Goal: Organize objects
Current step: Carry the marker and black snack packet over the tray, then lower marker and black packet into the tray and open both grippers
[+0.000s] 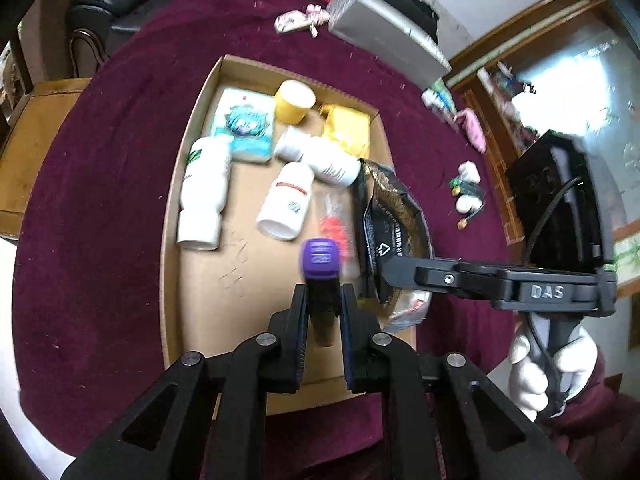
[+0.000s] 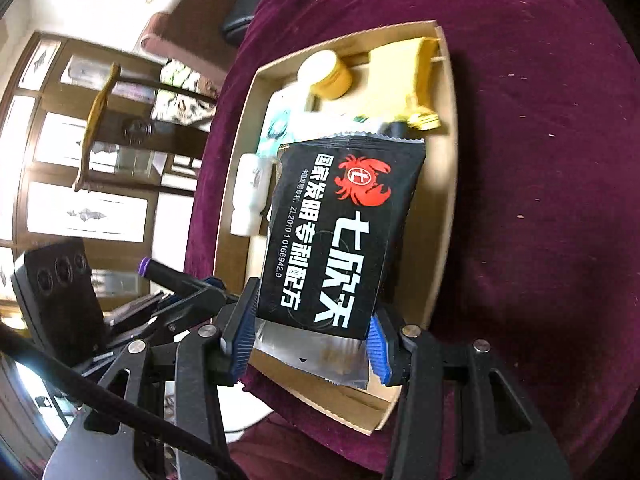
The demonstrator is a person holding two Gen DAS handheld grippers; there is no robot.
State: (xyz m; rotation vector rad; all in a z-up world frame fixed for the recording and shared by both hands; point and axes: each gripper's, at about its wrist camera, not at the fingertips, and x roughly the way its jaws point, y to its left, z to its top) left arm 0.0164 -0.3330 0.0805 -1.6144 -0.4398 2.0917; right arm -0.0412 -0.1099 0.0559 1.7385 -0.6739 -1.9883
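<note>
Progress looks pretty decent to me: the cardboard box already has a bunch of stuff lying in it, namely white bottles, a yellow jar, a tissue pack and a yellow packet. Still loose on the dark red tabletop are some small bits near the far edge, like a pink toy and little capped tubes, so I'd guess there's a fair bit left.

Both hands are loaded right now. The left gripper has its fingers shut tight on a marker, which sits over the near half of the box; its long axis runs straight out along the fingers, purple cap pointing away and down toward the box floor. The right gripper has its fingers clamped on the sides of a black snack pouch, near its silver end. The pouch hangs over the box's right side, long axis in line with the fingers, top seal pointing toward the far end of the box.
</note>
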